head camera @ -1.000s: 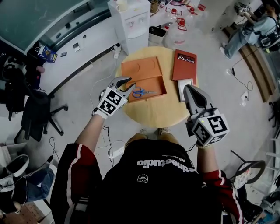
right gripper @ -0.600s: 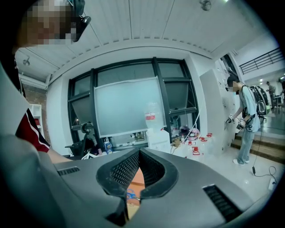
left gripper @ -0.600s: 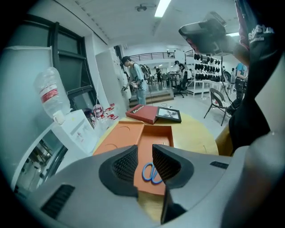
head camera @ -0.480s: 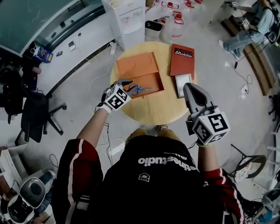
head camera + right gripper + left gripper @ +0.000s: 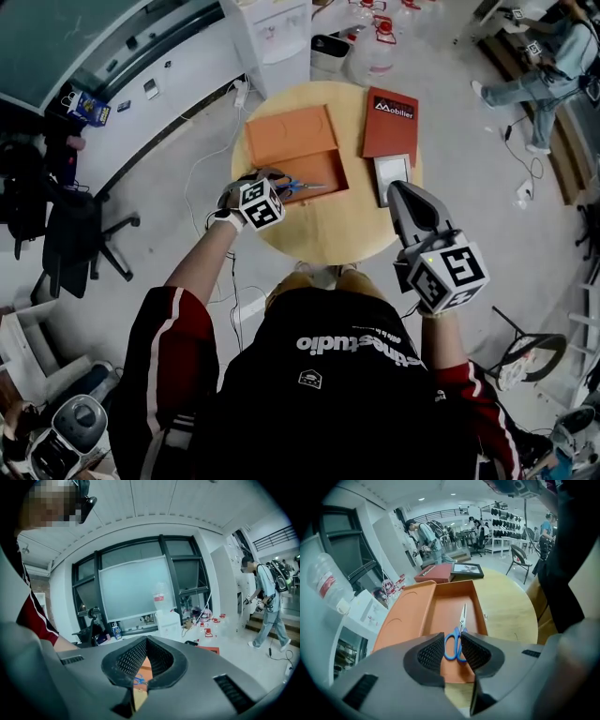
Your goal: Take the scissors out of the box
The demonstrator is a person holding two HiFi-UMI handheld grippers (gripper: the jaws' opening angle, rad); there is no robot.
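Note:
An orange box (image 5: 325,167) lies open on the round wooden table (image 5: 328,234), its lid (image 5: 289,131) folded back on the far side. Blue-handled scissors (image 5: 300,187) lie flat in the tray, blades pointing right. In the left gripper view the scissors (image 5: 462,617) rest on the tray floor (image 5: 440,606), their handles showing in the gap between the jaws. My left gripper (image 5: 272,177) (image 5: 453,640) is open at the tray's left end, just short of the handles. My right gripper (image 5: 400,190) (image 5: 146,642) is shut and empty, held over the table's right edge.
A red book (image 5: 392,114) (image 5: 433,573) and a framed picture (image 5: 392,176) (image 5: 465,570) lie on the table's right side. A white water dispenser (image 5: 277,37) stands behind the table, an office chair (image 5: 75,234) to the left. A person (image 5: 548,66) is at the top right.
My left gripper has moved forward and down to the left end of the box, so the scissors' handles now sit in front of its jaws. The right gripper has barely moved.

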